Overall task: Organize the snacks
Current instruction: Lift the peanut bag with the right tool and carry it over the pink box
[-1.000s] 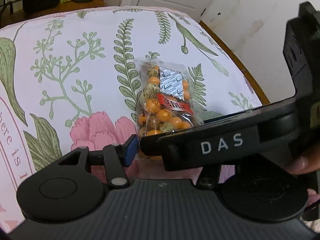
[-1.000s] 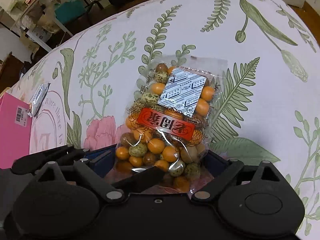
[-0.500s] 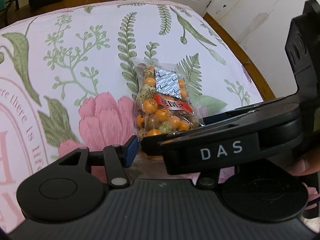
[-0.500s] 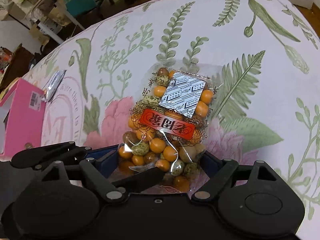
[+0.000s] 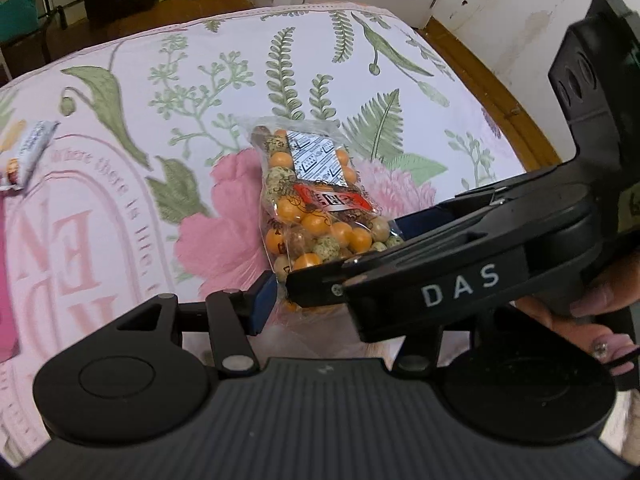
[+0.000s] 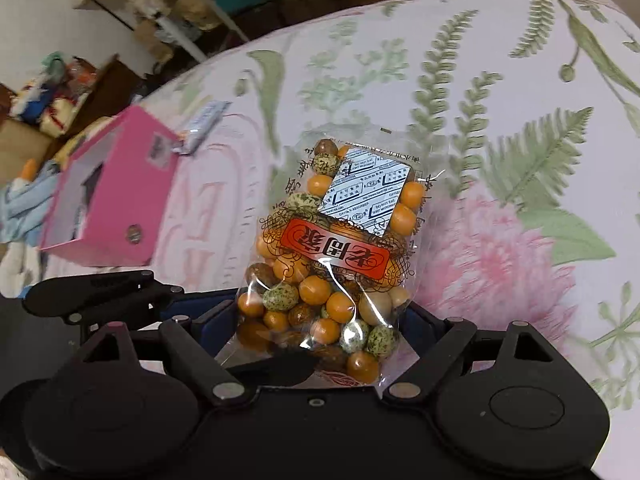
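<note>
A clear bag of orange and speckled coated nuts (image 6: 328,264), with a red label and a white sachet inside, hangs tilted above the floral tablecloth (image 6: 500,80). My right gripper (image 6: 320,320) is shut on the bag's lower end, its blue pads pressing both sides. My left gripper (image 5: 316,312) comes in from the left and holds the same end. Its left blue pad (image 5: 262,304) touches the bag's corner. Its other finger is hidden behind the right gripper's black body (image 5: 460,280), which crosses the left wrist view.
An open pink box (image 6: 112,200) stands on the cloth to the left, with a small wrapped snack (image 6: 204,124) beside it. The table's wooden edge (image 5: 500,92) runs along the right, close to a wall. A person's hand (image 5: 592,312) holds the right gripper. Clutter fills the floor beyond the table.
Both grippers have risen and moved left with the bag between them. The pink box and wrapped snack have come further into view.
</note>
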`<state>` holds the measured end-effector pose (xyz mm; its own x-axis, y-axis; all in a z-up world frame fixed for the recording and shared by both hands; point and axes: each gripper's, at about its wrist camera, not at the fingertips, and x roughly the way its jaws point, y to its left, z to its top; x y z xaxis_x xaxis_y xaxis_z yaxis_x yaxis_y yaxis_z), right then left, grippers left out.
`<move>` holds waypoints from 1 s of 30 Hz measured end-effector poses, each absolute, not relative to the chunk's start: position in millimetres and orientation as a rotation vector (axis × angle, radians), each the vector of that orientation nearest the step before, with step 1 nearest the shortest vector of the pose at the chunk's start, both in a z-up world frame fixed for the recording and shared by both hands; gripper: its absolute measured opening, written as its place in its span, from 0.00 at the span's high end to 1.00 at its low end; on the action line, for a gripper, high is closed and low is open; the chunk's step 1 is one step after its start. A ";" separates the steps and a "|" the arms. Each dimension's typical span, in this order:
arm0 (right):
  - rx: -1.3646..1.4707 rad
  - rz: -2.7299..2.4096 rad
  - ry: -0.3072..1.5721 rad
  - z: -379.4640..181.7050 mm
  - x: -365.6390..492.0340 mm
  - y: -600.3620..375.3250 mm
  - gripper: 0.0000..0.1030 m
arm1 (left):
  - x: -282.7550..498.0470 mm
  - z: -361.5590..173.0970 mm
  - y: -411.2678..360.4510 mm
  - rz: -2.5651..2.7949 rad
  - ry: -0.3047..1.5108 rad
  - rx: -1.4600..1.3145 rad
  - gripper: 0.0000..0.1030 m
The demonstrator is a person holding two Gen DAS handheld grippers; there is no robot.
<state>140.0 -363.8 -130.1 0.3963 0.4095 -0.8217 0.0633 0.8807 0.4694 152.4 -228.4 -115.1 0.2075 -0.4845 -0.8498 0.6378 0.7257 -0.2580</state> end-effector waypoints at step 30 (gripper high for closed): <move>-0.062 0.682 0.908 -14.1 214.2 -113.5 0.13 | 133.2 -35.5 17.1 -0.356 0.760 -0.099 0.49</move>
<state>214.2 -113.5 -14.1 0.4216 0.5186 -0.7438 -0.5693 0.7898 0.2280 133.2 17.1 -35.5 0.6683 -0.3508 -0.6560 0.2800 0.9356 -0.2151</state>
